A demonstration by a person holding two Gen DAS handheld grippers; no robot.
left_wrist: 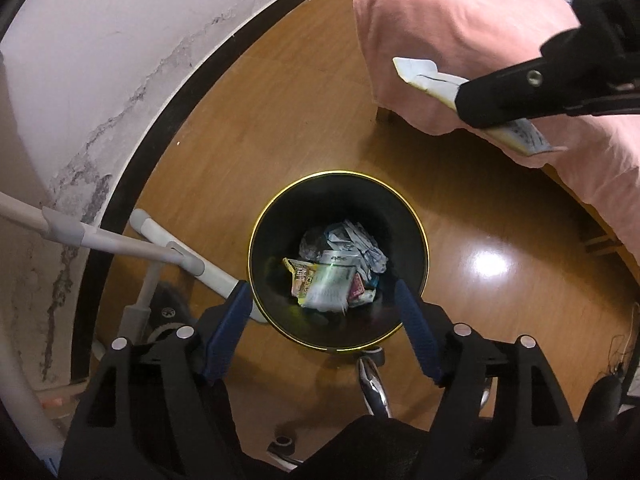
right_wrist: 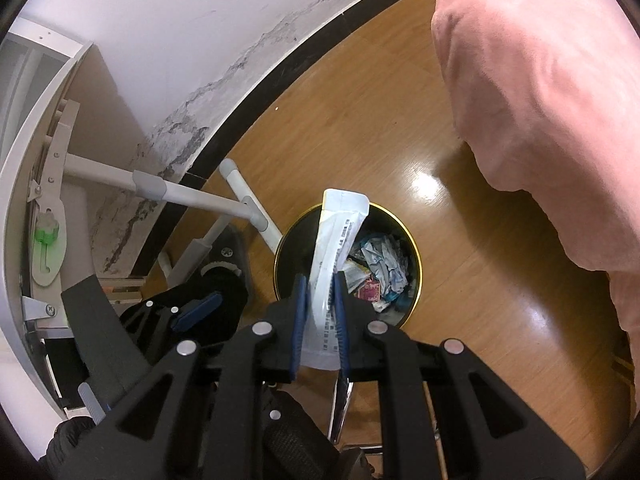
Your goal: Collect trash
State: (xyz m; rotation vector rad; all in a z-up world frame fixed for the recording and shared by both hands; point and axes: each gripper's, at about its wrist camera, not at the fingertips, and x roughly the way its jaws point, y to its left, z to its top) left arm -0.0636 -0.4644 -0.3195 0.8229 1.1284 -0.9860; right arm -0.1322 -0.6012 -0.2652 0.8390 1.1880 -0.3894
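A black waste bin with a gold rim (left_wrist: 256, 232) stands on the wooden floor, seen from above. Inside it lie a white-and-yellow packet (left_wrist: 326, 284), crumpled paper (left_wrist: 360, 244) and other wrappers. My left gripper (left_wrist: 322, 288) hangs over the bin's mouth, open, with nothing between its blue pads. My right gripper (right_wrist: 320, 280) is shut on a long white printed packet (right_wrist: 340, 224), which sticks up over the bin's near rim (right_wrist: 416, 256). In the left wrist view the right gripper (left_wrist: 476, 108) holds that packet (left_wrist: 420, 72) high, in front of the pink cover.
A bed with a pink cover (right_wrist: 540, 100) fills the right side. A white tube frame (left_wrist: 120, 240) and a black shoe (right_wrist: 228, 256) sit left of the bin, by the stained wall and its black skirting (left_wrist: 168, 104). A chrome chair leg (left_wrist: 374, 384) lies below the bin.
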